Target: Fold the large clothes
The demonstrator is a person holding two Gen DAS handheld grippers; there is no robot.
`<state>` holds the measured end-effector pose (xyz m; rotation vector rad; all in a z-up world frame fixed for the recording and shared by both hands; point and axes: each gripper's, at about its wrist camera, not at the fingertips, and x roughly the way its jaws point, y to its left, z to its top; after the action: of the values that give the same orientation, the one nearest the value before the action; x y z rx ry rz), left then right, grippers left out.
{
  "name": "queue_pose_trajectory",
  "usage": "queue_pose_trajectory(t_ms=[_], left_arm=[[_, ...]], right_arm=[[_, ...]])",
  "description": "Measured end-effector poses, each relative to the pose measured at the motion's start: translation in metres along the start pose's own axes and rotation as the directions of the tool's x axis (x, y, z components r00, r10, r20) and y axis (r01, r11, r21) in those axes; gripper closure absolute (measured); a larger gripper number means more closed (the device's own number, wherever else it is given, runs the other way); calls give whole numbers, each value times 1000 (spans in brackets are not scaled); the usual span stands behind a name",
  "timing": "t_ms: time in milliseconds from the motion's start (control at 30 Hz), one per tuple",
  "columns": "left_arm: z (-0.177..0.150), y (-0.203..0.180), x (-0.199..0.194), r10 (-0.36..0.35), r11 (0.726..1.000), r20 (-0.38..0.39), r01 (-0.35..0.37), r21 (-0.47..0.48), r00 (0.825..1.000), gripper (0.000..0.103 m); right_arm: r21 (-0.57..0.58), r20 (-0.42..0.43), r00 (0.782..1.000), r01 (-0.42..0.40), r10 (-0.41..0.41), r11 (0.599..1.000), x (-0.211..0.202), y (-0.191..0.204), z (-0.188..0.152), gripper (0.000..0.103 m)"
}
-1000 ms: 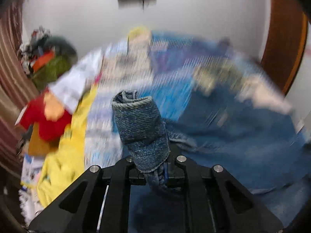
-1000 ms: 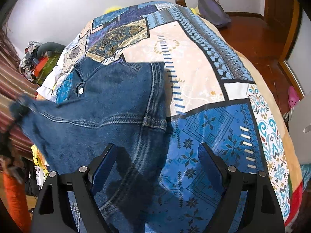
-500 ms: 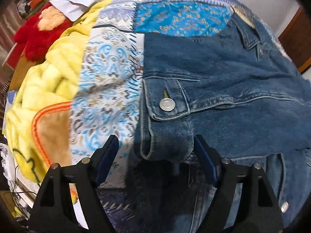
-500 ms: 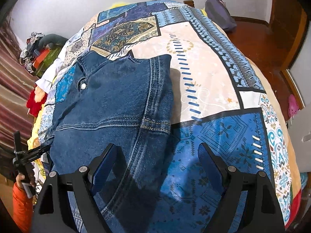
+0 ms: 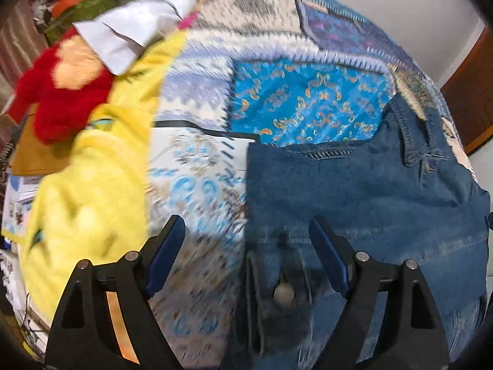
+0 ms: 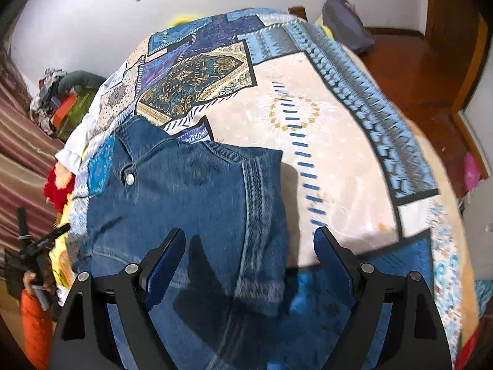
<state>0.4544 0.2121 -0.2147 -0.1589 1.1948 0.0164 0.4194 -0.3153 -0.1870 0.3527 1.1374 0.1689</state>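
- Looking down the left wrist view, the left tool (image 5: 246, 246) hangs over the near left edge of the jacket (image 5: 354, 191), its jaws opening and already wide, nothing pressed between the pads.
- A cuff with a metal snap (image 5: 283, 293) lies flat just under the gap between the jaws; it seems to have been set there so the sleeve rests on the jacket body, though blur hides the exact lie.
- The jacket's left edge runs straight up the bed, with bare quilt (image 5: 197, 185) beside it; further left a yellow blanket (image 5: 86, 191) and a red toy (image 5: 61, 108) crowd the bed's side, so room to move that way is limited.
- From the right wrist view, the right tool (image 6: 249, 256) is also wide apart and empty, hovering above the jacket's lower right part, near the folded edge (image 6: 262, 215).
- The jacket (image 6: 185, 200) lies on the left half of the bed, collar (image 6: 129, 148) away from the camera, its right side apparently folded in to a neat vertical edge.
- To the right, the quilt (image 6: 339, 154) is open and flat to the bed's edge, giving plenty of room for a further fold.
- At far left, a hand (image 6: 34, 280) with an orange sleeve (image 6: 34, 330) holds the other tool beside the bed.
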Motion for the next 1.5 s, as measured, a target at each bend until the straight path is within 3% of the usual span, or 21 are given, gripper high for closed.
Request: queue_pose_trajectory(t_ms=[67, 133, 233, 267, 300, 400, 533, 633, 800, 1000, 1200, 1367, 1433, 1467, 1500], left_arm=[[6, -1, 19, -2, 1000, -47, 1, -22, 999, 22], [9, 0, 36, -22, 999, -81, 19, -39, 996, 33], [15, -5, 50, -74, 997, -81, 72, -31, 994, 47], [16, -7, 54, -84, 996, -82, 82, -26, 993, 50], [17, -10, 60, -92, 996, -86, 90, -23, 992, 55], [19, -14, 75, -78, 996, -92, 74, -50, 993, 75], [24, -24, 63, -10, 1000, -43, 10, -4, 999, 92], [24, -29, 37, 36, 998, 36, -38, 46, 999, 95], [24, -13, -6, 53, 998, 113, -55, 21, 992, 95], [22, 9, -19, 139, 990, 140, -137, -22, 980, 95], [25, 42, -23, 194, 979, 150, -181, -98, 969, 95], [26, 58, 3, 255, 966, 102, -247, -79, 962, 87], [26, 62, 9, 260, 964, 101, -252, -85, 960, 81], [26, 64, 11, 258, 964, 101, -250, -88, 961, 81], [26, 65, 12, 256, 964, 101, -247, -94, 961, 79]], right_arm=[[24, -26, 999, -38, 39, 999, 12, -5, 5, 19], [46, -54, 997, -49, 52, 998, 24, -8, 9, 24], [45, -52, 996, -68, 70, 997, 36, -7, 12, 46], [33, -58, 996, -65, 67, 997, 38, -3, 14, 62], [32, -69, 995, -73, 75, 997, 42, -1, 15, 70], [16, -54, 996, -69, 70, 997, 46, 6, 17, 83], [-117, -68, 998, -25, 17, 993, 51, 25, 27, 85], [-162, -76, 997, -19, 7, 987, 57, 34, 43, 85], [-211, -46, 999, -9, -1, 977, 68, 58, 76, 86], [-331, -12, 1000, 23, -29, 943, 95, 110, 106, 88], [-379, 50, 998, 50, -34, 924, 117, 158, 133, 87], [-464, 79, 984, 177, -158, 868, 145, 176, 128, 87], [-500, 86, 978, 208, -191, 841, 148, 170, 122, 79], [-515, 99, 970, 239, -220, 823, 149, 167, 120, 67], [-534, 135, 952, 302, -273, 789, 149, 163, 117, 45]])
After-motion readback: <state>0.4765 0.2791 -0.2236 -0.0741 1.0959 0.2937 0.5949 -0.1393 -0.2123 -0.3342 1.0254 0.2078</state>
